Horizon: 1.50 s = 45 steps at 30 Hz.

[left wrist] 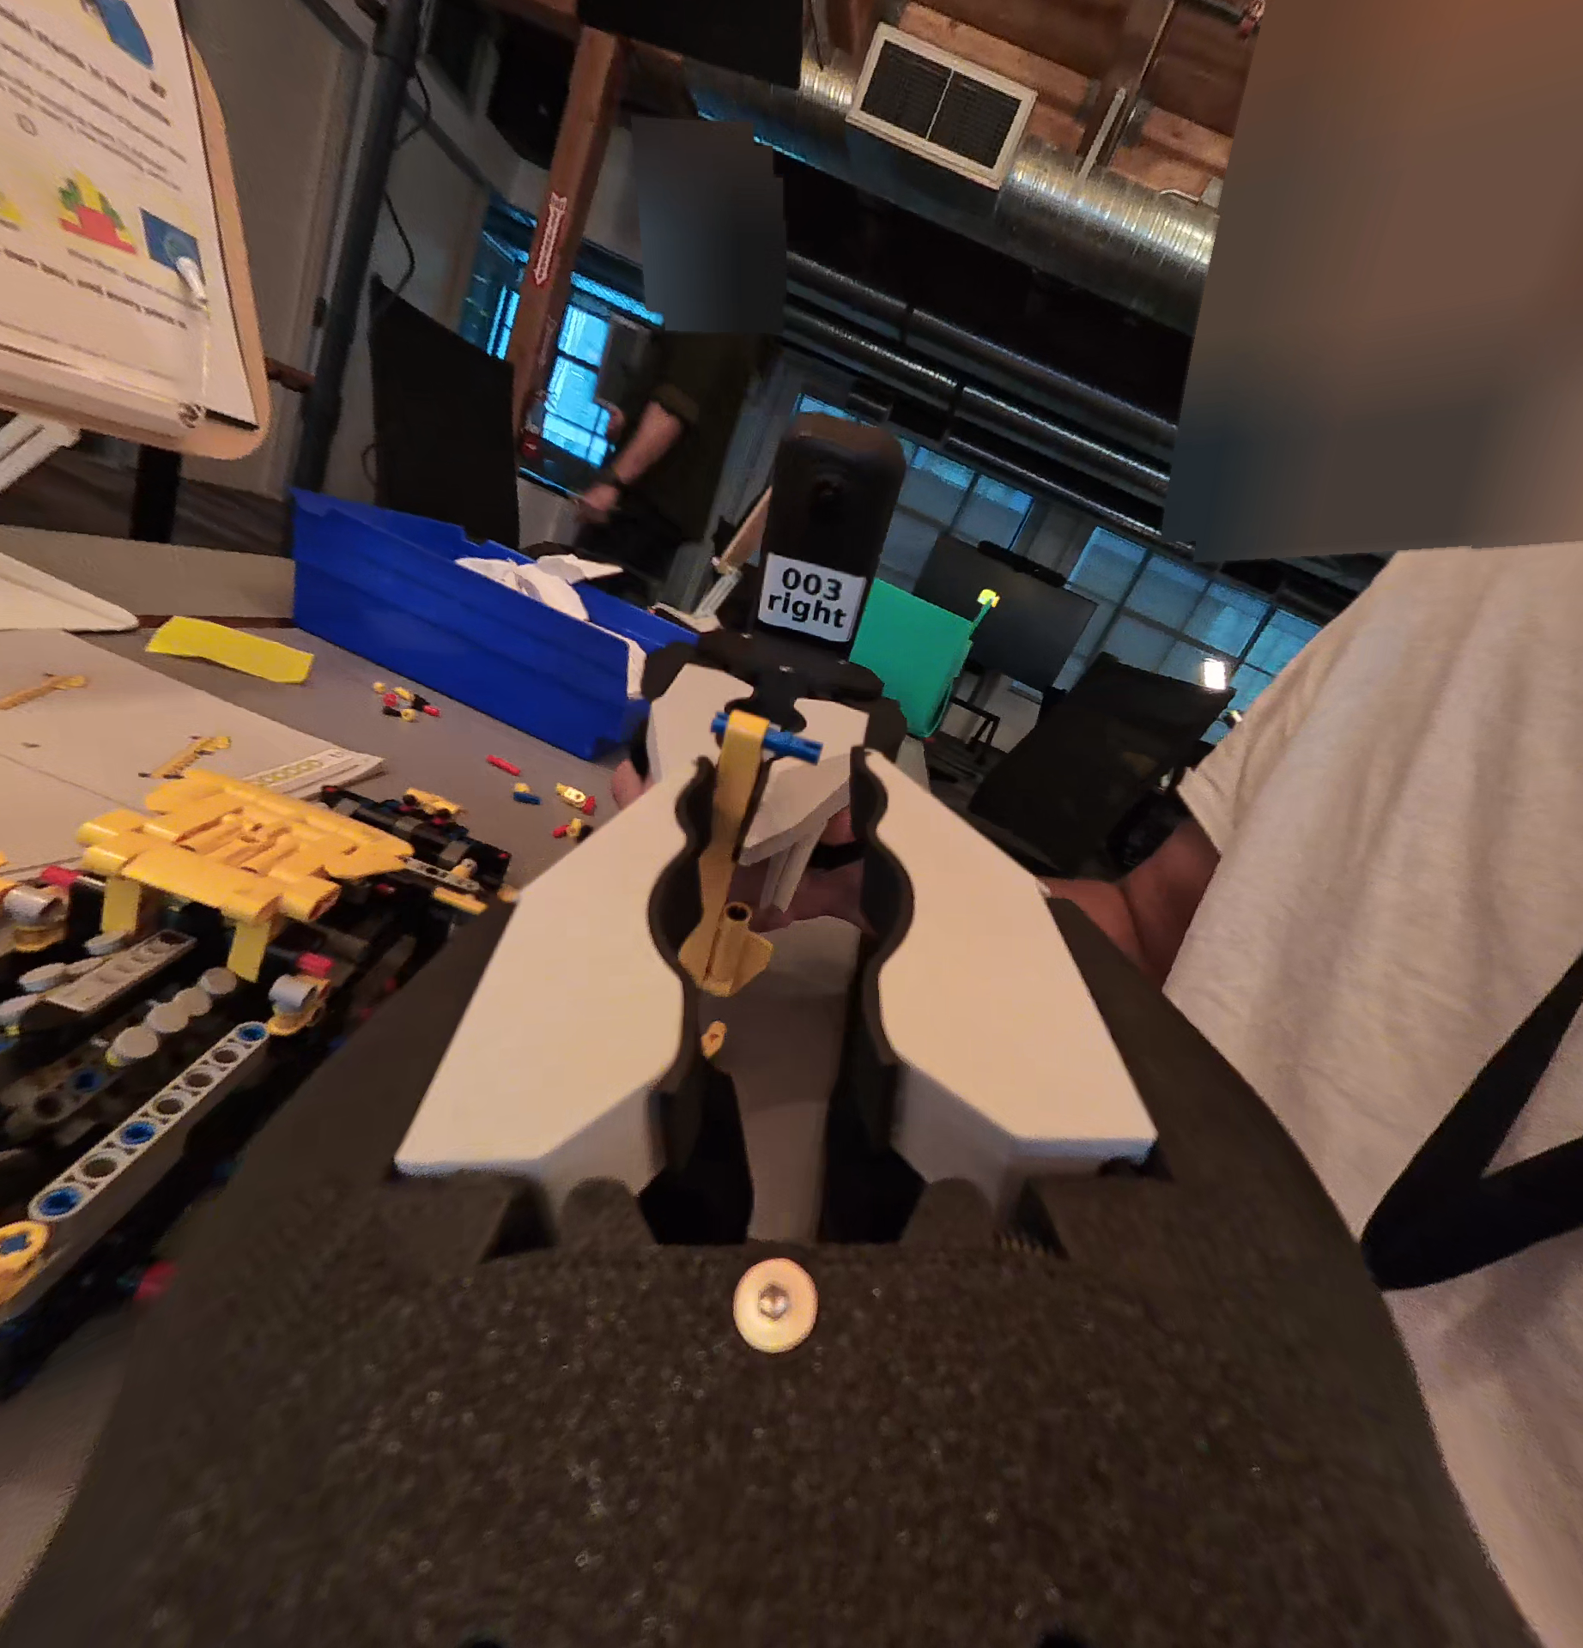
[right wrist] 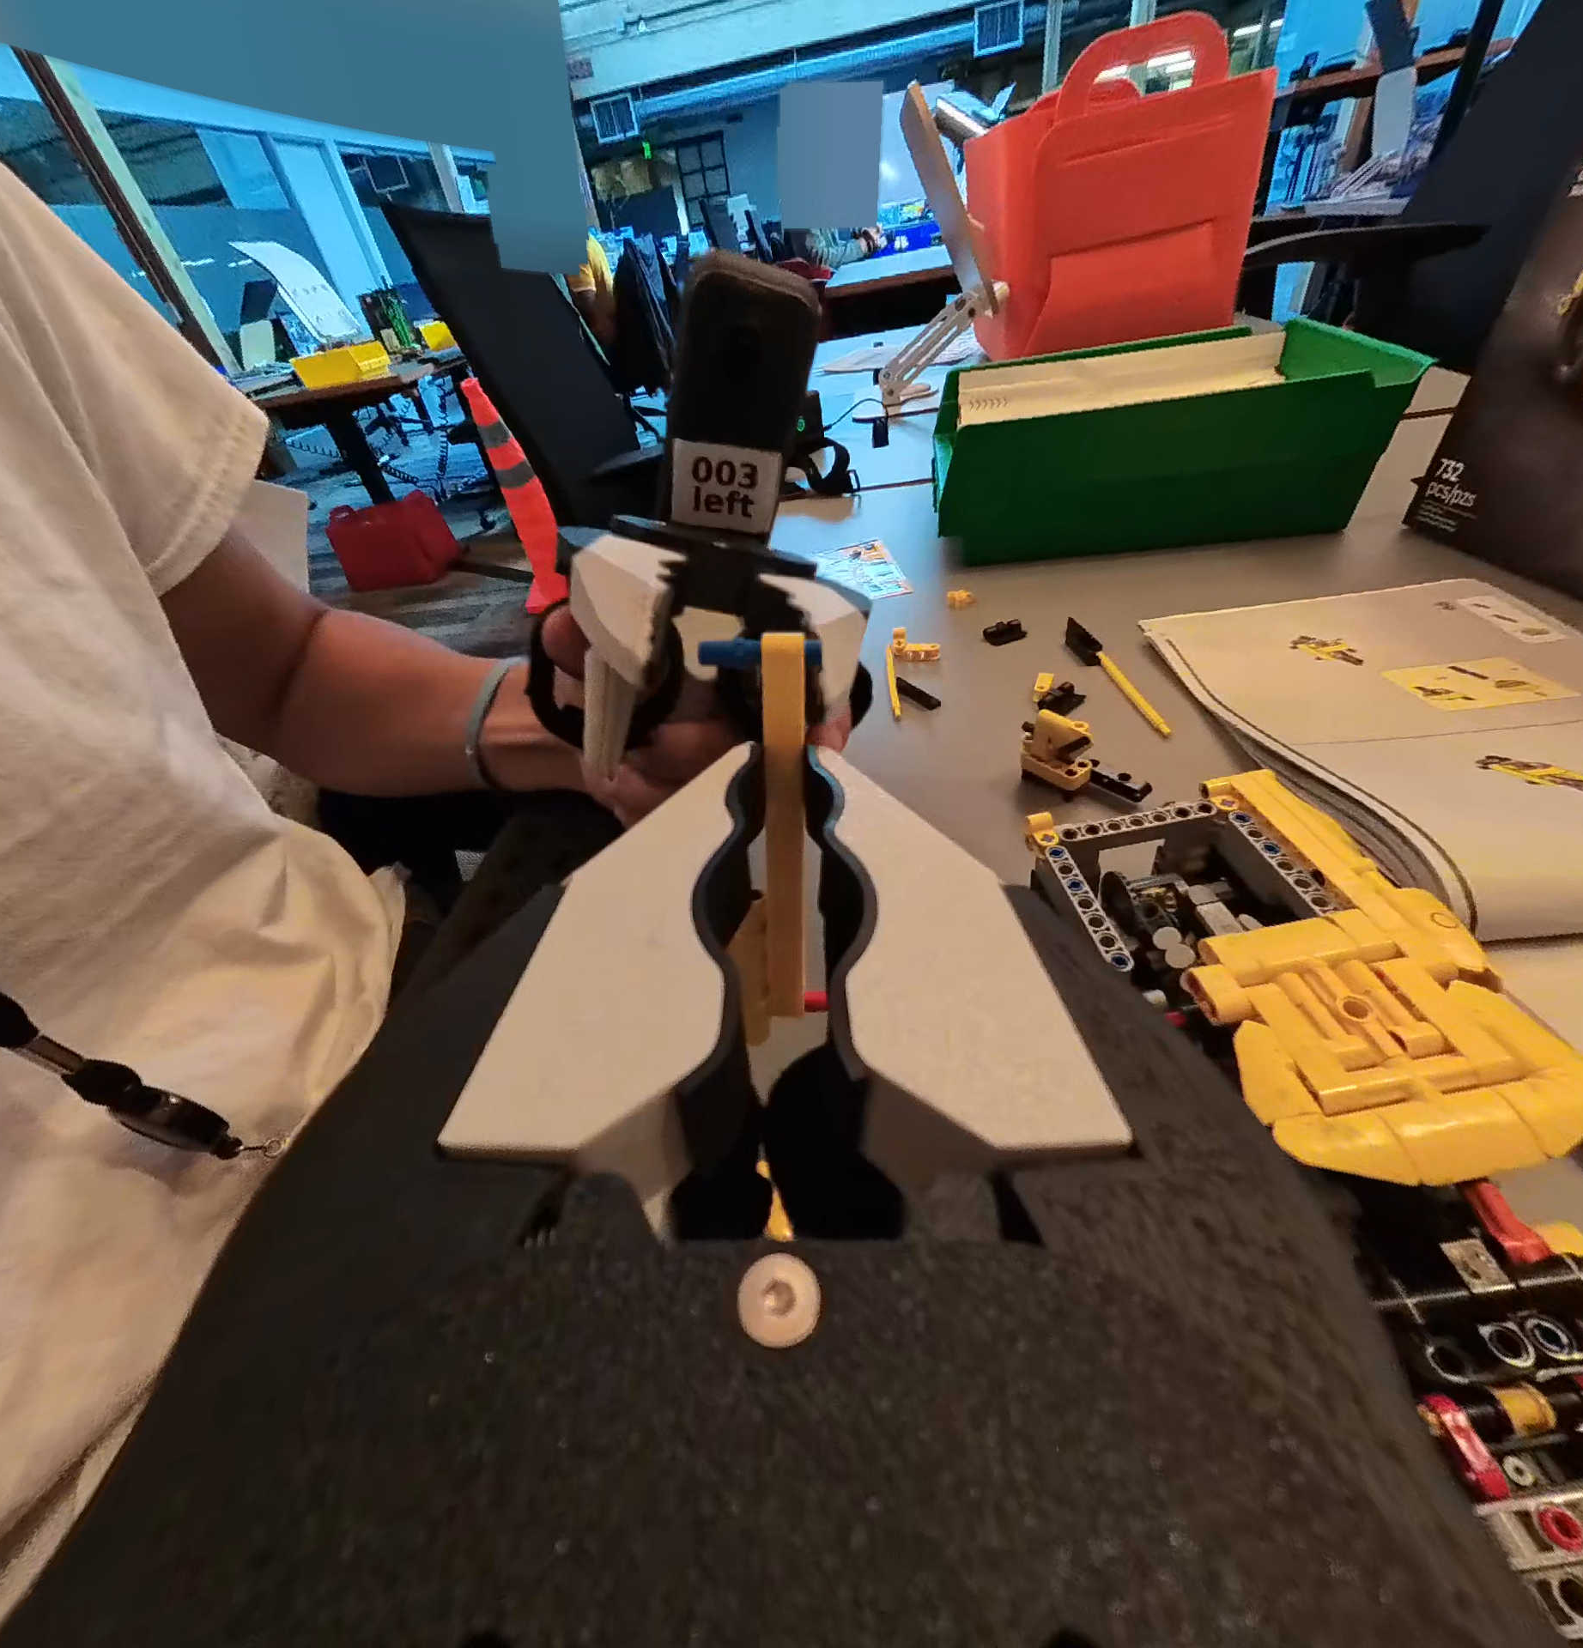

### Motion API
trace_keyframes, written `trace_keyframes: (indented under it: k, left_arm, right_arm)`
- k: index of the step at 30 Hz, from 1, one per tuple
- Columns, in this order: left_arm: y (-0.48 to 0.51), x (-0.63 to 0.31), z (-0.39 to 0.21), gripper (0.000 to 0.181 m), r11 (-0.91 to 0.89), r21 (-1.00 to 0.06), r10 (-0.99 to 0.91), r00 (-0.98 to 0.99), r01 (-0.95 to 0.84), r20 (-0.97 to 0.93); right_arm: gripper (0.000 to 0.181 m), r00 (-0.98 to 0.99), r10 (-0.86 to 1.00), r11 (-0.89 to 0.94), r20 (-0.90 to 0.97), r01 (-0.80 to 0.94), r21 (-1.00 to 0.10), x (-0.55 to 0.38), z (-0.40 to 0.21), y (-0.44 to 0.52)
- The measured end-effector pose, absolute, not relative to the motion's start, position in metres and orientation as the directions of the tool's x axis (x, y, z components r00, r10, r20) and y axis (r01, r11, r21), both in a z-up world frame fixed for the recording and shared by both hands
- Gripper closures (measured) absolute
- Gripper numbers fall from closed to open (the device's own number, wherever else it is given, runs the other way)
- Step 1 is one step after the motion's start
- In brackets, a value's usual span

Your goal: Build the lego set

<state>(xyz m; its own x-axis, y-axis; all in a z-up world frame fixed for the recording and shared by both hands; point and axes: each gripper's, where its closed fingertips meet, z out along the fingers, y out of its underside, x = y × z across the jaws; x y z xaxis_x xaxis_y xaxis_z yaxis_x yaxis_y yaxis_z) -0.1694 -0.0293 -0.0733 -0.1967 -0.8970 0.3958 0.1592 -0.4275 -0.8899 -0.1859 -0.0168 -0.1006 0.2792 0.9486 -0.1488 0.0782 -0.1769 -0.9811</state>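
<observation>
Two handheld grippers face each other above the grey table [right wrist: 993, 776], each filmed by its own wrist camera. The left gripper [left wrist: 774, 785] has its fingers pressed onto one long yellow beam [left wrist: 733, 829], which crosses the gap at a slant and carries one blue pin [left wrist: 766, 738] through its far end at 12 o'clock. The right gripper [right wrist: 781, 767] pinches the same yellow beam [right wrist: 783, 803] upright, the blue pin [right wrist: 752, 654] lying crosswise at its tip, just before the opposing tool. Only the left wrist view shows the one blue bin [left wrist: 467, 615] at 11 o'clock, the yellow tape strip [left wrist: 230, 649] and the propped instruction board [left wrist: 101, 205] at 10 o'clock. Only the right wrist view shows the one green bin [right wrist: 1154, 455] and one orange bag [right wrist: 1118, 214] at 1 o'clock, the open instruction booklet [right wrist: 1394, 713] at 2 o'clock and the dark set box [right wrist: 1537, 374] beside it. Both views include the single part-built yellow-and-black car model [left wrist: 217, 892], at 9 o'clock from the left and at 3 o'clock [right wrist: 1323, 1008] from the right. Loose small pieces [right wrist: 1055, 704] are scattered on the table; they are too small to count reliably.
</observation>
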Motion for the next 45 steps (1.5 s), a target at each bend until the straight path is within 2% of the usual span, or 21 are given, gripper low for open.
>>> trace_keyframes:
  k: [4, 11, 27, 30, 32, 36, 38, 41, 45]
  left_arm:
    - [-0.030, -0.169, -0.075, 0.157, -0.461, -0.875, -0.877, -0.221, 0.144, 0.426]
    - [-0.031, -0.171, -0.074, 0.158, -0.471, -0.870, -0.870, -0.241, 0.145, 0.431]
    - [-0.030, -0.172, -0.076, 0.164, -0.346, -0.926, -0.934, -0.153, 0.152, 0.324]
    - [-0.031, -0.169, -0.084, 0.163, -0.408, -0.907, -0.903, -0.189, 0.102, 0.385]
    - [-0.033, -0.164, -0.095, 0.162, -0.426, -0.904, -0.890, -0.194, 0.032, 0.413]
    - [-0.030, -0.162, -0.102, 0.147, -0.217, -0.976, -0.974, -0.068, -0.012, 0.218]
    - [-0.033, -0.160, -0.115, 0.139, -0.156, -0.982, -0.985, -0.064, -0.102, 0.163]
    - [-0.041, -0.158, -0.117, 0.139, -0.151, -0.980, -0.980, -0.110, -0.129, 0.165]
    - [-0.048, -0.160, -0.126, 0.157, -0.135, -0.973, -0.974, -0.156, -0.189, 0.166]
  right_arm:
    - [0.174, 0.258, 0.955, -0.178, -0.145, 0.109, -0.978, -0.190, -0.105, -0.021]
    - [0.174, 0.240, 0.957, -0.189, -0.161, 0.094, -0.978, -0.193, -0.104, -0.023]
    - [0.174, 0.243, 0.957, -0.191, -0.162, 0.104, -0.976, -0.196, -0.105, -0.023]
    - [0.174, 0.236, 0.955, -0.225, -0.180, 0.179, -0.958, -0.191, -0.114, -0.024]
    - [0.174, 0.223, 0.959, -0.236, -0.174, 0.288, -0.928, -0.182, -0.125, -0.027]
    - [0.174, 0.216, 0.961, -0.252, -0.171, 0.437, -0.864, -0.165, -0.134, -0.031]
    - [0.174, 0.203, 0.966, -0.244, -0.160, 0.509, -0.825, -0.160, -0.142, -0.036]
    - [0.174, 0.167, 0.971, -0.236, -0.170, 0.565, -0.790, -0.162, -0.149, -0.045]
    - [0.174, 0.145, 0.974, -0.228, -0.176, 0.591, -0.774, -0.166, -0.153, -0.048]
